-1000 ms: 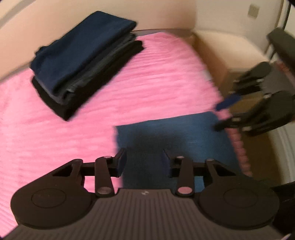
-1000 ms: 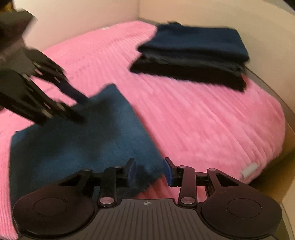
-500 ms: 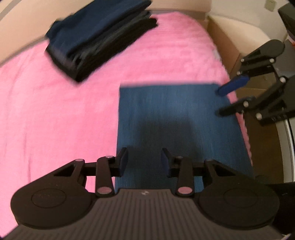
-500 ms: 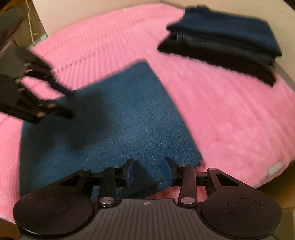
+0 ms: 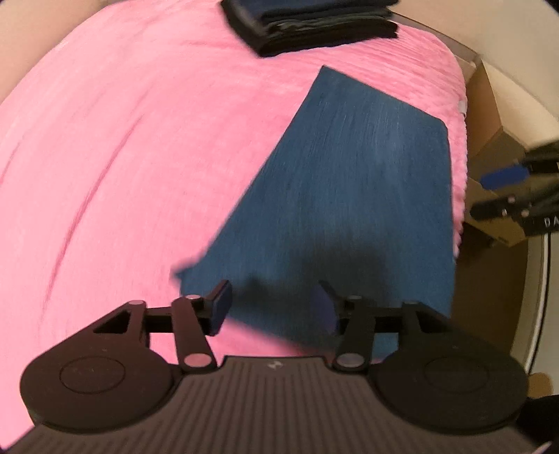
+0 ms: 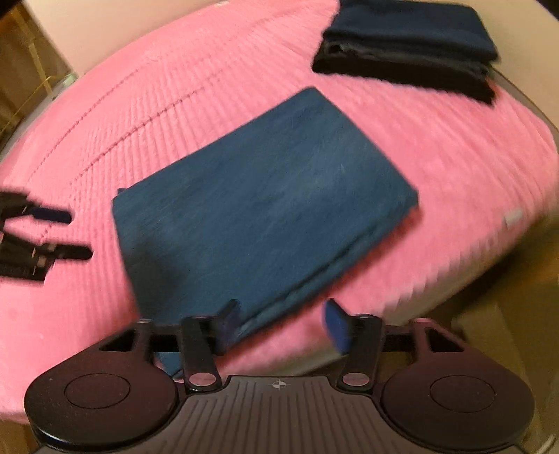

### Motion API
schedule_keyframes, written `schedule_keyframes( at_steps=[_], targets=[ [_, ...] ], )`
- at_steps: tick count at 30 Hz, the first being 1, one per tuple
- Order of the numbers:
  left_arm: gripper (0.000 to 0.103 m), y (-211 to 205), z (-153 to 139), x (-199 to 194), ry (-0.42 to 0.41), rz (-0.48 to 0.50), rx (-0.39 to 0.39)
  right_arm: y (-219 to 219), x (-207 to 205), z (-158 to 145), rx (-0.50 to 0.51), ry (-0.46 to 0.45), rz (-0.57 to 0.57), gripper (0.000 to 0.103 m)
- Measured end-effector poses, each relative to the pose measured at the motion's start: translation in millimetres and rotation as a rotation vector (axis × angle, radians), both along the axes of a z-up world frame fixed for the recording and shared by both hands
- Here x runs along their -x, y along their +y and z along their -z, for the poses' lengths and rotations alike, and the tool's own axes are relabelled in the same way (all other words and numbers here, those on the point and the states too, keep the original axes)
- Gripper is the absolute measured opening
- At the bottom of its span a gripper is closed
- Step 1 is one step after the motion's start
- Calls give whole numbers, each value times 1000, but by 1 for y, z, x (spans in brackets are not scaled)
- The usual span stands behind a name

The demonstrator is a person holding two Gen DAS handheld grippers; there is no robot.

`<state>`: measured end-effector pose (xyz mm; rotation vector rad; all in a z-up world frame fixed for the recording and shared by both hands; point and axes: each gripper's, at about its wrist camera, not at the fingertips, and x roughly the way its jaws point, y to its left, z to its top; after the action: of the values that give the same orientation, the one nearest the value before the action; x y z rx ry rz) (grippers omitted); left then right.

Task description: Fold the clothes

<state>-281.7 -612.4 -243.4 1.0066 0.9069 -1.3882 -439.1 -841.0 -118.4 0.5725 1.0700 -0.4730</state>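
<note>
A folded blue cloth (image 5: 349,181) lies flat on the pink ribbed blanket (image 5: 122,157); it also shows in the right wrist view (image 6: 262,209). My left gripper (image 5: 276,307) is open and empty, hovering over the cloth's near corner. My right gripper (image 6: 283,324) is open and empty above the cloth's near edge. Each gripper shows in the other's view: the right gripper at the right edge (image 5: 513,192), the left gripper at the left edge (image 6: 38,237).
A stack of folded dark clothes (image 5: 307,21) sits at the far side of the blanket, also in the right wrist view (image 6: 408,45). A cardboard box (image 5: 492,181) stands beside the blanket's right edge. A white tag (image 6: 513,218) marks the blanket's edge.
Both grippers have pulled back and apart from the cloth, and both have opened wider. The cloth lies folded and flat. Both views have swung, with the dark stack now higher in frame.
</note>
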Motion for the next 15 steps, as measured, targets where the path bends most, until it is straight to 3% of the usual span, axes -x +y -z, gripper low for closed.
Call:
schedule_keyframes(
  at_steps=[1,3,8,15],
  targets=[
    [66,14,-4,-1,6,-20,2,8,2,-6,-10,1,24,84],
    [69,40,-14,-4,18,-63,8,27,4,-19,-29,0,61,84],
    [92,89,-42,-9,21,-133,41,53,6,-52,-80,-33,149,84],
    [97,140,-78,-19,21,-210,73,88,9,-90,-53,-23,168,85]
  ],
)
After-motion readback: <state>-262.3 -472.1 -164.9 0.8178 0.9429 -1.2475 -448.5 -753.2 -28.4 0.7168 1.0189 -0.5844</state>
